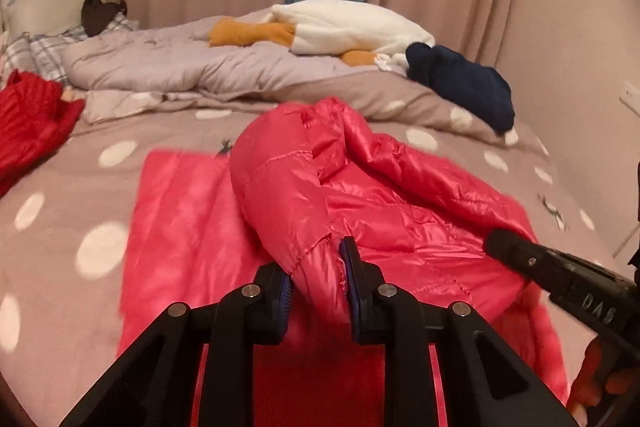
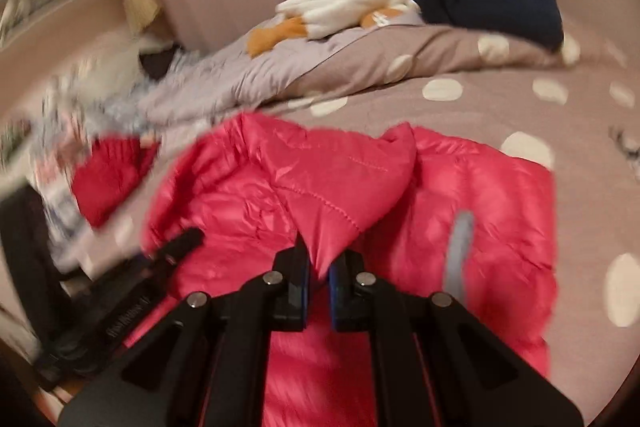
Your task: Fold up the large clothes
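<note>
- Pink-red, slick and puffy, the down jacket (image 1: 360, 195) lies on the dotted bedspread (image 1: 72, 195) near the front of the bed, part of it raised into a fold.
- Left gripper (image 1: 316, 279): its fingers are clamped on a stitched edge of the jacket, a thick wad of fabric pinched between the blue pads.
- Right gripper (image 2: 319, 273): its fingers are likewise clenched on a pointed flap of the jacket, lifted clear of the flat panel below.
- Risk, as I judge it: the shiny shell is slippery and the filling springy, so a seam could slide out of either pinch mid-fold, and the flap would drop crooked.
- Second risk: trapped air may make the folded layer spring back open once let go; pressing it down would likely be needed.
- Third risk: the two grippers sit close together, and uneven pulling could twist the jacket or drag the flat layer along the bedspread.
- Orientation: the flat part runs lengthwise away from the cameras toward the grey duvet (image 1: 168, 63); which end is collar or hem I cannot tell, since the bunching hides it.
</note>
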Action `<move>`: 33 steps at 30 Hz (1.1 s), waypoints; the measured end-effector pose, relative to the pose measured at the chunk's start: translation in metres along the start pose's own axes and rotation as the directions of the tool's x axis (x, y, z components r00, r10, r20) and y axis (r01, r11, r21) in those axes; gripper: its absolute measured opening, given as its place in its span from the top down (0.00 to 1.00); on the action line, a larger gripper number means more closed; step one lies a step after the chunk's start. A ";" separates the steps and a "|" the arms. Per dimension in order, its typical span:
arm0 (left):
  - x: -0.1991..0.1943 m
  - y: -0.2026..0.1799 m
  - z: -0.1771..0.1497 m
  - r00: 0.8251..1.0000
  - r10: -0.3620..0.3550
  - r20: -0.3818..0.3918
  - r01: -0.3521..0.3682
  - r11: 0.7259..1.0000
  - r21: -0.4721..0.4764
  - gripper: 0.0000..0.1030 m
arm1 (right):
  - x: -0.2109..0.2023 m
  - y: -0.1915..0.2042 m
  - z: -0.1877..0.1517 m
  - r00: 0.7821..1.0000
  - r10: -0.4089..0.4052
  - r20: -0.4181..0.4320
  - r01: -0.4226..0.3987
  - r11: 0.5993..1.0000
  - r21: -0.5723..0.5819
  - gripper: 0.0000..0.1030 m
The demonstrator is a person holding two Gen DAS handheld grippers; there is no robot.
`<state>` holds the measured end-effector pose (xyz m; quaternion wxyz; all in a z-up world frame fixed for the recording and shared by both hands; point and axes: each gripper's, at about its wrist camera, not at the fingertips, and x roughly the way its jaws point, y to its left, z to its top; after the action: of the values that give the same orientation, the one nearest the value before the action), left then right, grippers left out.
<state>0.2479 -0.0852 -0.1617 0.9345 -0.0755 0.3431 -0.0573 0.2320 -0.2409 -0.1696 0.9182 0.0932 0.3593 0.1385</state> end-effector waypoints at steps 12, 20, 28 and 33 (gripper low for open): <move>0.037 0.019 -0.050 0.992 0.089 -0.090 -0.092 0.995 -0.035 0.41 | 0.033 -0.004 -0.073 0.980 -0.199 -0.008 0.196 0.973 -0.124 0.62; 0.048 0.021 -0.050 0.978 0.176 -0.114 -0.180 0.983 -0.027 0.16 | 0.045 0.001 -0.069 0.966 -0.258 -0.011 0.253 0.955 -0.157 0.58; 0.048 0.028 -0.050 0.981 0.152 -0.121 -0.159 0.986 -0.053 0.12 | 0.044 -0.004 -0.069 0.976 -0.219 -0.019 0.215 0.969 -0.120 0.55; 0.047 0.030 -0.049 0.984 0.134 -0.122 -0.143 0.987 -0.068 0.11 | 0.040 -0.009 -0.068 0.983 -0.180 -0.018 0.178 0.980 -0.087 0.54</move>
<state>0.2531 -0.0679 -0.2342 0.9110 -0.0839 0.4034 0.0166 0.2155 -0.2316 -0.2470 0.9253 0.0193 0.3720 0.0717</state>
